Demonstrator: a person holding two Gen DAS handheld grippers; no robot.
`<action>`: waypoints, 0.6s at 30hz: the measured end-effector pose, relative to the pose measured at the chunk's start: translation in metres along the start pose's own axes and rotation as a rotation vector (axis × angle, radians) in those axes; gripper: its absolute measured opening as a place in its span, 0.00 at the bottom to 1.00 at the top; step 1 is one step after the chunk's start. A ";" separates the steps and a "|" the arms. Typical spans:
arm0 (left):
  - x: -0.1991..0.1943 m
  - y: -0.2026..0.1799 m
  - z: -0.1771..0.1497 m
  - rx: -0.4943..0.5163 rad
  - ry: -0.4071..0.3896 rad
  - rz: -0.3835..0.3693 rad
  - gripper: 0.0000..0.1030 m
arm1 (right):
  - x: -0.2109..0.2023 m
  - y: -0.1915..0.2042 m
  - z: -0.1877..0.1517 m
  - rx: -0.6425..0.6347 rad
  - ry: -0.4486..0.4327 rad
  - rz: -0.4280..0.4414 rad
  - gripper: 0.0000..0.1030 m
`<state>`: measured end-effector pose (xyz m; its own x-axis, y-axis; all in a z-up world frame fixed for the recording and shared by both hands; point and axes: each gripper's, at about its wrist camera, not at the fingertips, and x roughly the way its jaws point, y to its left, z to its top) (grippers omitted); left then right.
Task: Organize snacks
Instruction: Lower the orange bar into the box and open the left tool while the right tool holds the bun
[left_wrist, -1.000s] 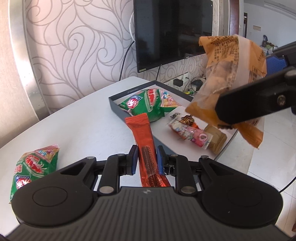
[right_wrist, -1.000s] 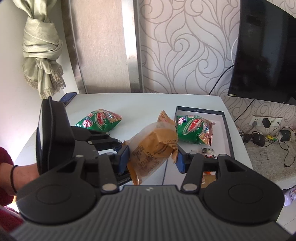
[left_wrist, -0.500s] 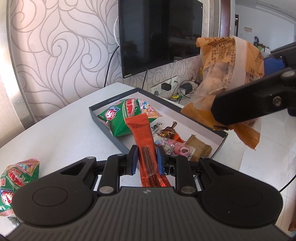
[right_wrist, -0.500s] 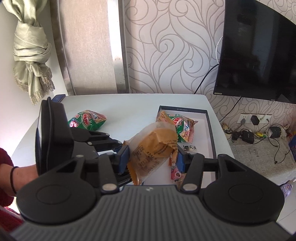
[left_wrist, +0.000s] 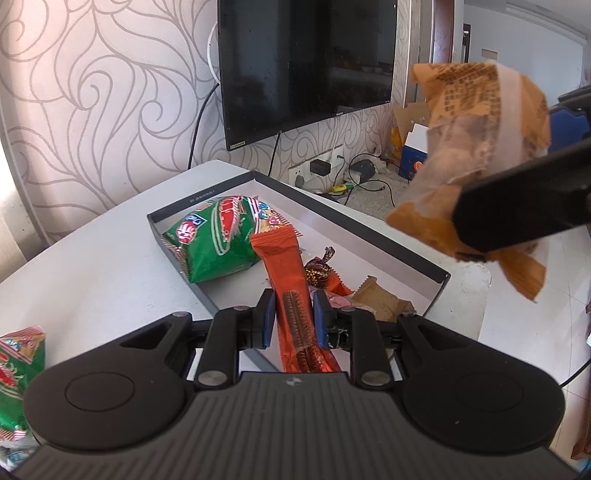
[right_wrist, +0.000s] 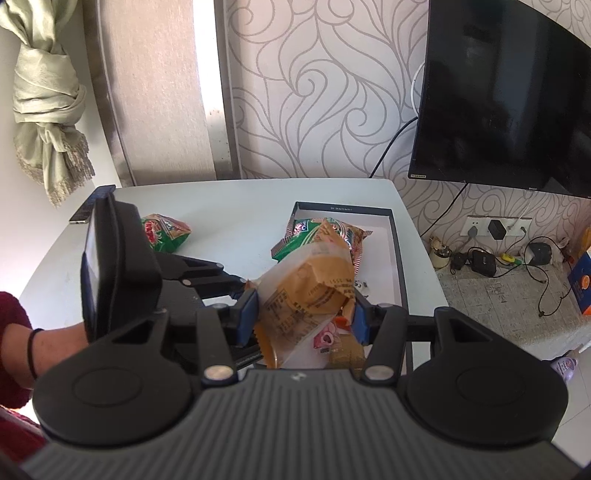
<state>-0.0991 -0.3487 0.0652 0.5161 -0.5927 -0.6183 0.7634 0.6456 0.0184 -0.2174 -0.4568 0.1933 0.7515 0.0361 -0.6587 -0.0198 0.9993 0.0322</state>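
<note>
My left gripper (left_wrist: 293, 317) is shut on a long orange-red wafer packet (left_wrist: 286, 269), held over the near end of a dark shallow box (left_wrist: 351, 218). The box holds a green snack bag (left_wrist: 214, 236), small wrapped candies (left_wrist: 319, 271) and a brown packet (left_wrist: 380, 301). My right gripper (right_wrist: 304, 314) is shut on a tan and clear pastry packet (right_wrist: 308, 291), held above the box; the packet shows in the left wrist view (left_wrist: 476, 136) at the upper right. A second green snack bag (right_wrist: 166, 230) lies on the white table (right_wrist: 236, 210), left of the box.
A black TV (left_wrist: 306, 62) hangs on the patterned wall behind the table. A phone (right_wrist: 92, 205) lies at the table's far left corner. Cables and chargers (right_wrist: 498, 254) lie on the floor to the right. The person's arm in a red sleeve (right_wrist: 14, 350) is at the left.
Both grippers have moved toward the box with their packets. The left gripper's wafer packet now reaches over the box's inside; the right gripper's pastry packet hangs above the box.
</note>
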 end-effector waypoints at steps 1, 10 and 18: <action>0.003 -0.001 0.000 -0.002 0.003 0.000 0.25 | 0.001 -0.002 0.000 0.002 0.002 -0.001 0.52; 0.033 -0.004 0.007 -0.021 0.016 -0.002 0.25 | 0.009 -0.021 0.002 -0.007 0.017 -0.010 0.52; 0.063 0.006 0.016 -0.050 0.036 0.025 0.25 | 0.018 -0.034 0.007 -0.023 0.029 -0.006 0.52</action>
<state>-0.0558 -0.3901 0.0392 0.5196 -0.5594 -0.6458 0.7298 0.6836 -0.0049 -0.1982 -0.4904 0.1857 0.7320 0.0303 -0.6806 -0.0308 0.9995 0.0114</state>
